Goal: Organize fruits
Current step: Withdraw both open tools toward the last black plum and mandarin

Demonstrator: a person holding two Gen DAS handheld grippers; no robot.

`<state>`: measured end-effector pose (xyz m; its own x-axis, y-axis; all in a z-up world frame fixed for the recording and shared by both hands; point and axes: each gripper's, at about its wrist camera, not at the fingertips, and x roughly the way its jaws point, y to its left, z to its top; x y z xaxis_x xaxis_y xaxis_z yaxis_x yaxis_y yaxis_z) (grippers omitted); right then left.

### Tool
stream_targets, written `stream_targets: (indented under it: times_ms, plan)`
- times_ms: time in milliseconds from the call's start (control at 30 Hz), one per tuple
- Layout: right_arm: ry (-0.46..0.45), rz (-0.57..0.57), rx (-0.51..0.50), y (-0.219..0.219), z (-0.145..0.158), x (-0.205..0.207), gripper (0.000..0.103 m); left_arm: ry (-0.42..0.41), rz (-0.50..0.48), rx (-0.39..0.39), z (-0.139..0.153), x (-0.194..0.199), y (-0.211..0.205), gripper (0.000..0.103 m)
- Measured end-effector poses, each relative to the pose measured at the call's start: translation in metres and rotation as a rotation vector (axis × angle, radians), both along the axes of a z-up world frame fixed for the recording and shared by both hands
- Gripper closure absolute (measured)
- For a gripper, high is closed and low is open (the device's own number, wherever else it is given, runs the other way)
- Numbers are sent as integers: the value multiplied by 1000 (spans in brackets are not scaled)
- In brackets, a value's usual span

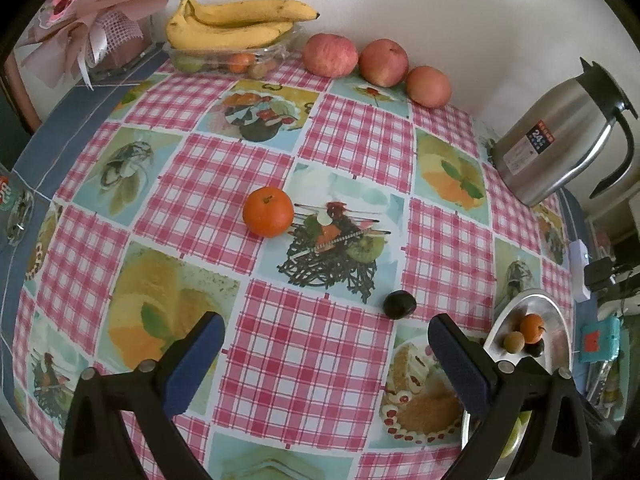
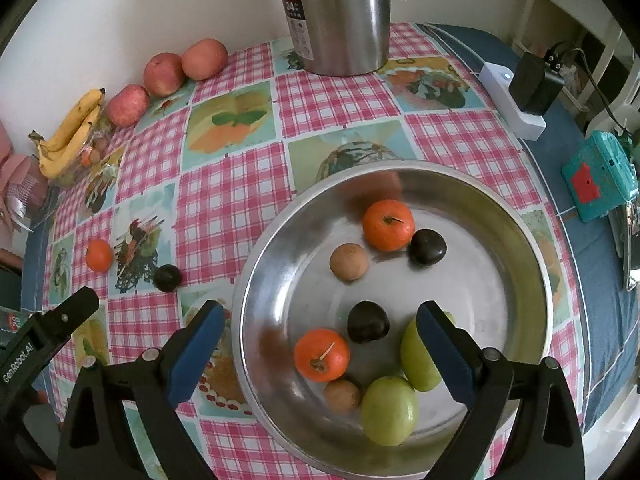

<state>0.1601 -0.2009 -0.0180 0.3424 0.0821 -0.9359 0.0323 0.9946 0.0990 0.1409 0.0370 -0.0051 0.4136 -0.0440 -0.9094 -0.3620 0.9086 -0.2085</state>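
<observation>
Your right claw (image 2: 318, 330) hangs wide open and empty over the steel bowl (image 2: 532, 240) of fruit.
Your left claw (image 1: 326, 338) is open and empty above the counter (image 1: 280, 344), near a tangerine (image 1: 268, 211) and a dark plum (image 1: 399, 304).

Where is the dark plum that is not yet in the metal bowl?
The dark plum lies on the checked tablecloth, between the loose orange and the metal bowl; in the left wrist view it sits just ahead of the right-hand finger.

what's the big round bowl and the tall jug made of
Big round silver bowl: apparently polished metal, probably stainless steel, since its wall mirrors the fruit. Tall silver jug: brushed-looking steel body with soft vertical highlights; its black handle looks plastic.
</observation>
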Motion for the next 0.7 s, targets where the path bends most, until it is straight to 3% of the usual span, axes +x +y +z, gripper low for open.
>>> stream_targets:
  times_ms: [167, 467, 700]
  plan:
    - [-12, 6, 4, 3, 3, -1, 6, -4, -9, 16, 3, 0, 2, 0]
    - [-25, 87, 18, 30, 8, -4, 6, 3, -3, 155, 10, -1, 17, 0]
    - [-15, 150, 1, 57, 3, -7, 6, 0, 16, 169, 12, -5, 33, 0]
